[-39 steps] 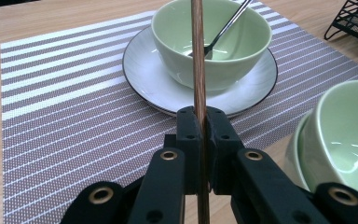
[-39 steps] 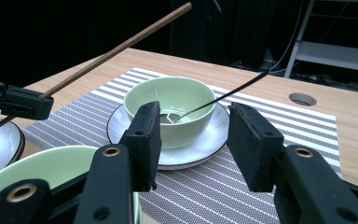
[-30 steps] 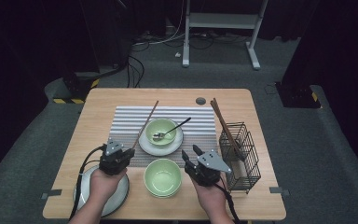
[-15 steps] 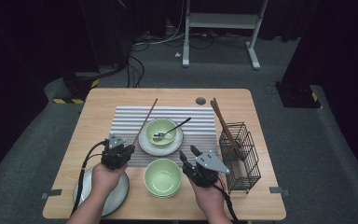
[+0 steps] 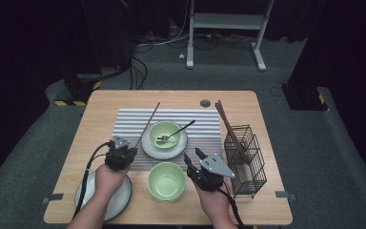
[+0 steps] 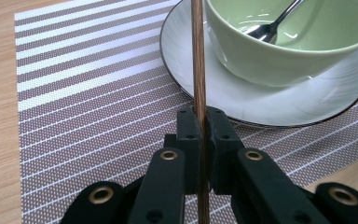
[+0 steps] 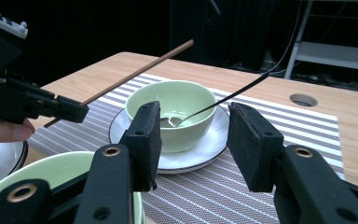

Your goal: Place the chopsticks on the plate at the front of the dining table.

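Observation:
My left gripper (image 5: 120,153) (image 6: 199,126) is shut on a brown wooden chopstick (image 5: 147,125) (image 6: 197,56) (image 7: 135,74), which slants up and away over the striped placemat (image 5: 128,121) (image 6: 84,93), left of a green bowl (image 5: 165,134) (image 6: 298,42) (image 7: 172,107) holding a metal spoon (image 5: 178,131) (image 7: 223,103). That bowl stands on a white plate (image 5: 152,149) (image 6: 270,100) (image 7: 205,151). My right gripper (image 5: 195,158) (image 7: 193,140) stands open, nothing between its fingers, to the right of a second green bowl (image 5: 166,181) (image 7: 51,170) near the front edge.
A black wire basket (image 5: 247,160) at the right holds several brown chopsticks (image 5: 228,125). A white plate (image 5: 86,193) (image 7: 0,161) lies front left under my left hand. The wooden table (image 5: 267,114) has a round hole (image 5: 205,103) (image 7: 303,99) at the back.
My left gripper has drawn slightly toward the front left with the chopstick in it. The right gripper has barely shifted.

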Motion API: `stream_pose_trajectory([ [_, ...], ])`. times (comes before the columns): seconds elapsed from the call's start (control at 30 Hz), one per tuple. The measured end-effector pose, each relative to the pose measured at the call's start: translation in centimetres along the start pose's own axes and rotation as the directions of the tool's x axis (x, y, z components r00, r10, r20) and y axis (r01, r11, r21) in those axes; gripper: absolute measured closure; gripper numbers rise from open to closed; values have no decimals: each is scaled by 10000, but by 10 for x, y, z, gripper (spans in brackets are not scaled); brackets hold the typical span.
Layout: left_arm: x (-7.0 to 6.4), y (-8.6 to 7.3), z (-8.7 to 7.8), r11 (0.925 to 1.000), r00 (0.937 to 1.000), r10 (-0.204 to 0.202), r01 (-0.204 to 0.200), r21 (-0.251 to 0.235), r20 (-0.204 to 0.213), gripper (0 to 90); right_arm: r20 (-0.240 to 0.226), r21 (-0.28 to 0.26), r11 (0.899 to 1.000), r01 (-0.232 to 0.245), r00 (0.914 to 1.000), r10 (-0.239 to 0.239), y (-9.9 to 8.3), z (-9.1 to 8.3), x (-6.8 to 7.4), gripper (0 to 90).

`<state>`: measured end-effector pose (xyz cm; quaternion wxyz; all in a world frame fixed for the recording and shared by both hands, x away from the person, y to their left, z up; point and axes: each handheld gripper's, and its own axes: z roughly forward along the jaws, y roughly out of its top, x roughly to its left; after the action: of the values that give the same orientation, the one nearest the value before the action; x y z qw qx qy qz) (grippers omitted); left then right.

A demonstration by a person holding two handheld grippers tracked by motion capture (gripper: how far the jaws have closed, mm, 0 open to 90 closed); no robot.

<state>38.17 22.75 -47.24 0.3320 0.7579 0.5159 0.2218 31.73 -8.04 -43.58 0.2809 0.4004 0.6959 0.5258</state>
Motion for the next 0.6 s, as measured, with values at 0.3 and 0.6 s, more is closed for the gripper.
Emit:
stream_pose_trajectory([
  [0.3, 4, 0, 11, 9975, 9997, 148, -135, 701, -180, 850, 99, -43, 10000, -6, 10000, 6, 1, 0, 0, 543],
  [0.6, 0, -1, 17, 9933, 9995, 275, -257, 1128, -143, 849, 134, -107, 9999, -26, 9999, 27, 2, -1, -1, 542],
])
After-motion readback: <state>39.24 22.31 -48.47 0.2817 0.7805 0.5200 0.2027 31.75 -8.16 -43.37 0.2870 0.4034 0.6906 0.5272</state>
